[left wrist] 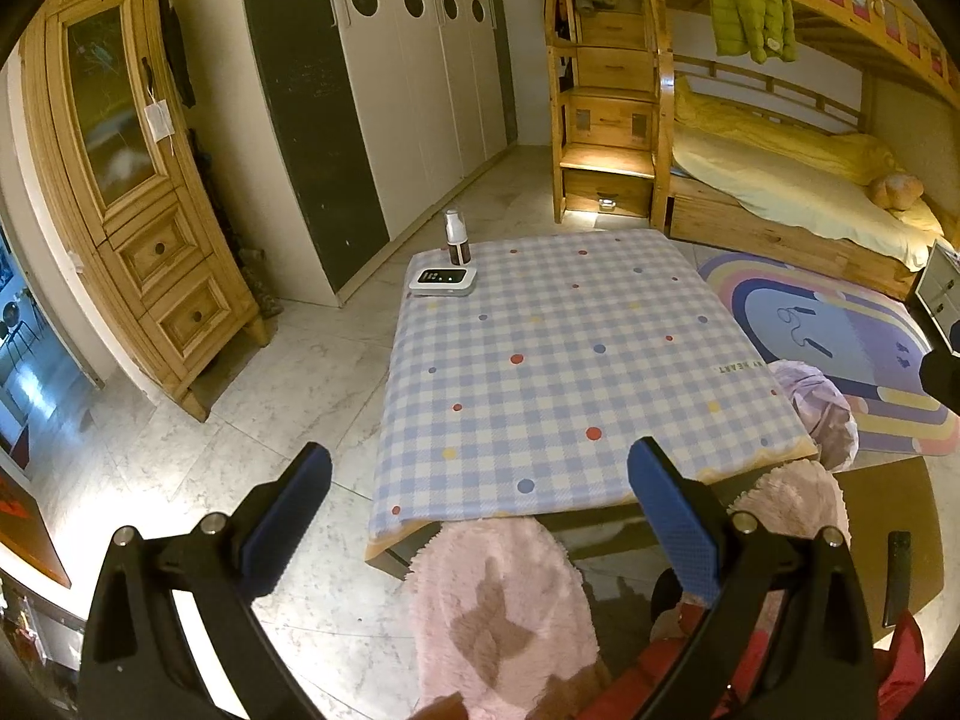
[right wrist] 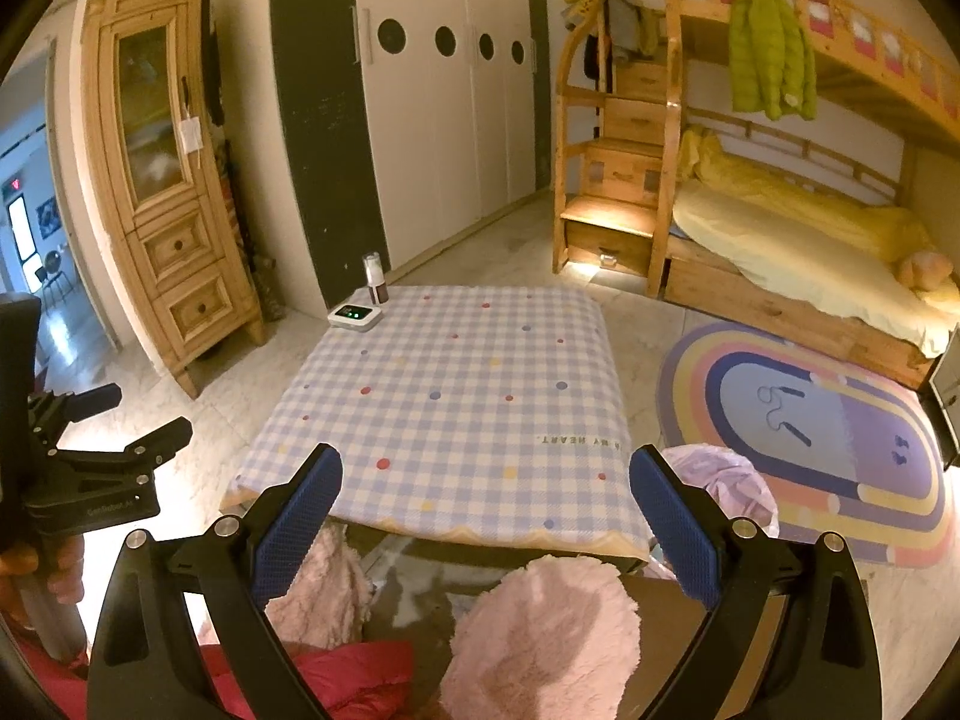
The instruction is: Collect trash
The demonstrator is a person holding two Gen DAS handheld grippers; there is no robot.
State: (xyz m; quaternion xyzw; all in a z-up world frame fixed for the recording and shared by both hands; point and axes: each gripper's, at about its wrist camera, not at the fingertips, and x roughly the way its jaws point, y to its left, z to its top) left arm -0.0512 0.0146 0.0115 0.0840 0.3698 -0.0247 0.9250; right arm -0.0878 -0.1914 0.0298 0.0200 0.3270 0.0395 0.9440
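A low table with a blue checked cloth (left wrist: 558, 372) (right wrist: 456, 408) stands in front of me. At its far left corner stand a small brown bottle with a white cap (left wrist: 456, 237) (right wrist: 374, 279) and a flat white device with a screen (left wrist: 443, 282) (right wrist: 354, 316). A pale purple plastic bag (left wrist: 822, 414) (right wrist: 726, 480) sits on the floor at the table's near right corner. My left gripper (left wrist: 480, 480) is open and empty above the near table edge. My right gripper (right wrist: 486, 480) is open and empty; the left gripper shows at its left (right wrist: 120, 450).
Pink fluffy slippers (left wrist: 498, 612) (right wrist: 540, 636) are under the grippers. A rainbow rug (left wrist: 840, 348) (right wrist: 828, 438) lies right of the table, with a wooden bunk bed (left wrist: 780, 192) behind. A pine cabinet (left wrist: 132, 198) and white wardrobe (left wrist: 420, 90) stand left.
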